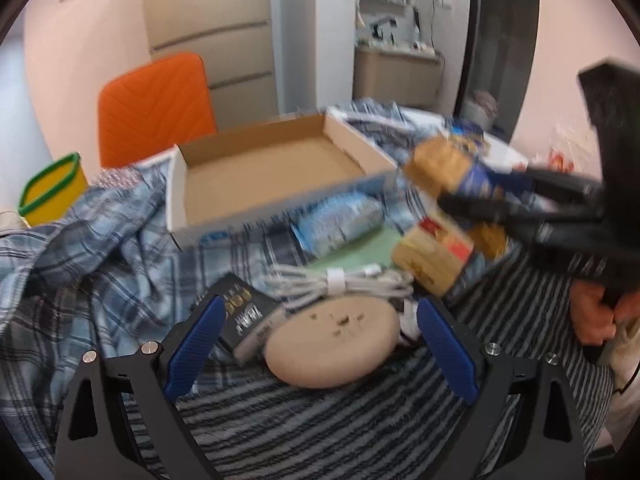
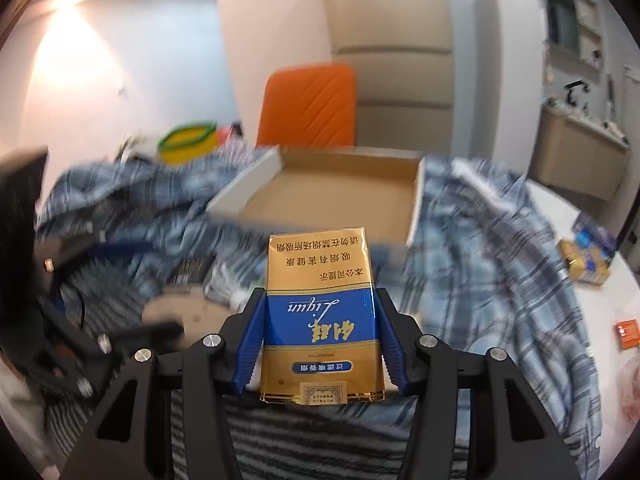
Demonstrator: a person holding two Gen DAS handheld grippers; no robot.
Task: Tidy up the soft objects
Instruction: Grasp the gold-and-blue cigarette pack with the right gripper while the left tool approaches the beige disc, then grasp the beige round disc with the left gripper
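**Mia:** What is the right gripper point(image 2: 320, 344) holding?

**Ben:** A gold and blue cigarette pack point(image 2: 320, 316). The two blue pads squeeze it from both sides, and it sticks up between them, off the table. From the left wrist camera you can see the same pack point(image 1: 452, 170) held up in the air, off to the right of the left gripper point(image 1: 318, 344).

**Mia:** And the left one?

**Ben:** Its fingers are spread wide with nothing in them. A round tan disc point(image 1: 334, 344) lies right between the fingers (it has a few crumbs on top), but the pads do not touch it. A small black box point(image 1: 244, 316) sits just beside the disc, near the left pad.

**Mia:** What is past that?

**Ben:** A white cable bundle point(image 1: 340, 280), then a blue and white soft pack point(image 1: 340, 224), and a gold and red pack point(image 1: 434, 258) to the right. Farther ahead is an open cardboard box point(image 1: 256, 176) with nothing inside. Everything rests on a blue plaid cloth point(image 1: 80, 248) and a striped cloth point(image 1: 320, 432).

**Mia:** And far away?

**Ben:** An orange chair point(image 1: 154, 108) behind the box, and a yellow bin with a green rim point(image 1: 54, 188) to the left.
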